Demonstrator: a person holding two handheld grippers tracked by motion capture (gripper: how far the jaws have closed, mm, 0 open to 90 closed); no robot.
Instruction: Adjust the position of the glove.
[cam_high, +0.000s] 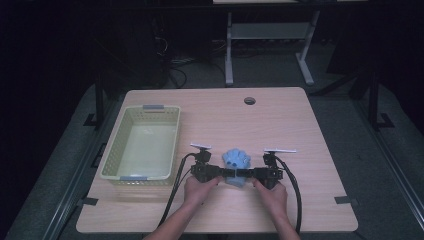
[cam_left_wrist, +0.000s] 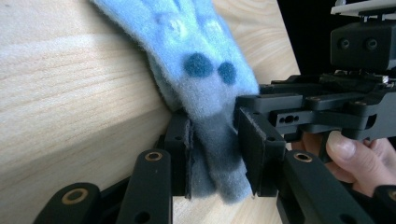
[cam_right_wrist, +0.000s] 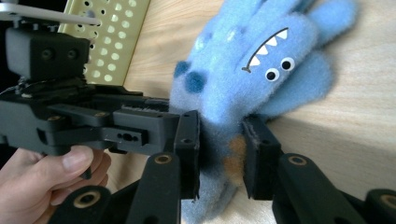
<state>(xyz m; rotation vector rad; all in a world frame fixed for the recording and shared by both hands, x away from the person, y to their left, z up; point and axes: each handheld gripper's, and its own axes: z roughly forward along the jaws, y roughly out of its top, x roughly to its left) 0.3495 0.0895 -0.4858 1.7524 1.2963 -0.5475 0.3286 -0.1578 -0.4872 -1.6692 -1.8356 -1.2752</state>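
Left hand-held gripper (cam_high: 227, 173): seen from above it lies low on the table, jaws pointing inward at the toy; its own view shows the pads closed on the toy's grey lower end (cam_left_wrist: 215, 144), the fleece squeezed between them.
Right hand-held gripper (cam_high: 246, 173): comes in from the opposite side, tip to tip with the left one; its own view shows the jaws narrowed onto the toy's blue-grey end with an orange patch, pads pressing the fleece.
Toy (cam_high: 236, 165): a blue plush monster, pinched between both hand-held grippers and spreading away beyond their tips; it rests on the table.
Right gripper view adds: the toy's face (cam_right_wrist: 273, 58), with white zigzag teeth and two round eyes, and two dark blue spots nearer the jaws.
Left gripper view adds: the same dark spots (cam_left_wrist: 208, 67) just past its jaws, no face, and the person's fingers (cam_left_wrist: 348, 154) on the other hand-held gripper at the right.
Hands: the high view shows both forearms entering from the bottom edge, each hand behind its hand-held gripper.
Basket (cam_high: 115, 160): pale yellow, perforated, to the outer side of the left hand-held gripper, near but apart; a corner of it (cam_right_wrist: 112, 32) appears in the right gripper view.
Table (cam_high: 280, 120): light wood, with a round hole (cam_high: 249, 100) far beyond the toy.
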